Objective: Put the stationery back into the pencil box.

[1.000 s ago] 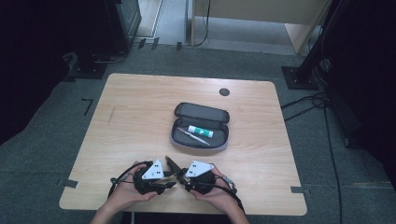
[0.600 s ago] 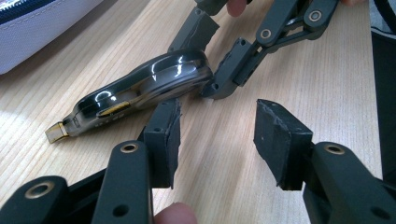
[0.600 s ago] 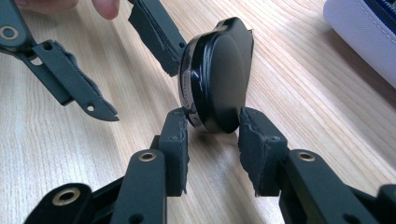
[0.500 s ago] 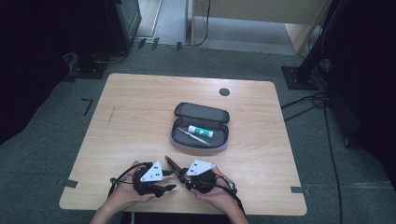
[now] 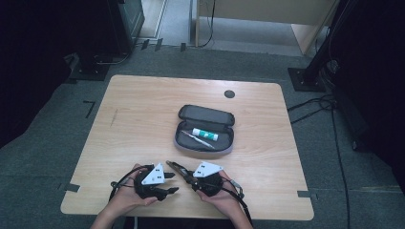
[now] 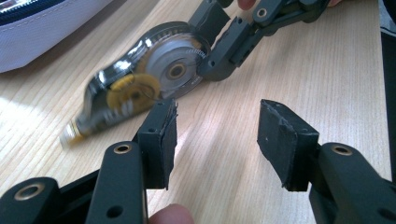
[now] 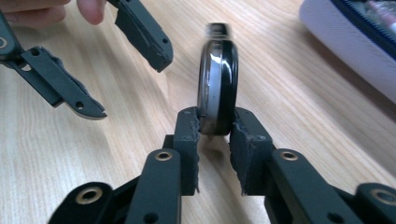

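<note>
1. The correction tape dispenser (image 7: 217, 84) is clamped edge-on in the right gripper (image 7: 215, 140), whose jaws have just been closing, low over the table's (image 5: 143, 114) near edge.
2. The left gripper (image 6: 215, 140) has released it; its jaws have just been opening and stand empty beside it.
3. The handover looks done. The likely destination, the open pencil case (image 5: 205, 131), lies well apart and already holds what seem to be a pen and a tube.
</note>
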The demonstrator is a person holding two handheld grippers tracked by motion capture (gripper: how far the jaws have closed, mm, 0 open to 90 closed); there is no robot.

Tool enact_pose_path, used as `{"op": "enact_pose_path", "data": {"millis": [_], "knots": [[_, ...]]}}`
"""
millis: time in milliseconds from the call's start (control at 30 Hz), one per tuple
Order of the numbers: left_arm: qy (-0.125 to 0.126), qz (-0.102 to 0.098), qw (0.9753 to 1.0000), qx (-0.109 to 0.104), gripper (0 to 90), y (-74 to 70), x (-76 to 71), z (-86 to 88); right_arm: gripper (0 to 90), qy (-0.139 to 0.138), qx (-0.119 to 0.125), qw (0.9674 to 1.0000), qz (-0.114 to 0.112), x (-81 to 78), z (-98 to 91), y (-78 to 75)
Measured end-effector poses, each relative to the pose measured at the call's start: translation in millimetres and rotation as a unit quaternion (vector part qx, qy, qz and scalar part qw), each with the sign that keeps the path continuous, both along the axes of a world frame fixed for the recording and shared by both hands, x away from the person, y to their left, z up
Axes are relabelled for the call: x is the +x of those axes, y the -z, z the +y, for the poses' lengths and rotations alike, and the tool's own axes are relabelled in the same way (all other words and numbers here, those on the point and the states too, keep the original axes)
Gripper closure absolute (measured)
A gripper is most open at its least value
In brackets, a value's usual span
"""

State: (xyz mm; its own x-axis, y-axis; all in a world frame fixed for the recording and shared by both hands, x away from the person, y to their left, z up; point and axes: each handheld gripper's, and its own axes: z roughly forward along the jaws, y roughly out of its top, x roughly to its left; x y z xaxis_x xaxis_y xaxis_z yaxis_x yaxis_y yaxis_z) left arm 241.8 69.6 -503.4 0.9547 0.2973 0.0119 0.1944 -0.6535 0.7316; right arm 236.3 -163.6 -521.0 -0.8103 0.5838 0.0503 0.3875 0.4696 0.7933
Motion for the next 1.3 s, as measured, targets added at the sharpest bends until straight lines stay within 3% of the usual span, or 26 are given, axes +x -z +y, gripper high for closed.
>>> {"op": "enact_pose_path", "data": {"millis": [300, 567, 867, 967, 1300], "knots": [[-0.017, -0.004, 0.9998, -0.003, 48.3, -2.6, 4.3, 10.4, 74.0, 0.024, 0.020, 0.9994, -0.016, -1.4, -4.5, -1.0], [-0.043, -0.003, 0.9990, -0.004, 47.8, -2.7, 10.6, 25.7, 74.1, 0.037, 0.034, 0.9986, -0.017, -1.5, -11.0, -3.3], [-0.099, 0.005, 0.9950, -0.011, 46.3, 5.9, 21.4, 50.8, 74.2, 0.042, 0.046, 0.9978, -0.020, -1.4, -21.2, -12.0], [-0.116, 0.005, 0.9932, -0.004, 45.9, 11.1, 23.7, 55.8, 74.2, 0.039, 0.045, 0.9979, -0.024, -1.7, -22.7, -14.1], [-0.136, 0.008, 0.9907, -0.005, 42.6, 14.1, 27.0, 59.5, 74.3, 0.041, 0.048, 0.9976, -0.027, -3.9, -25.8, -21.5]]}}
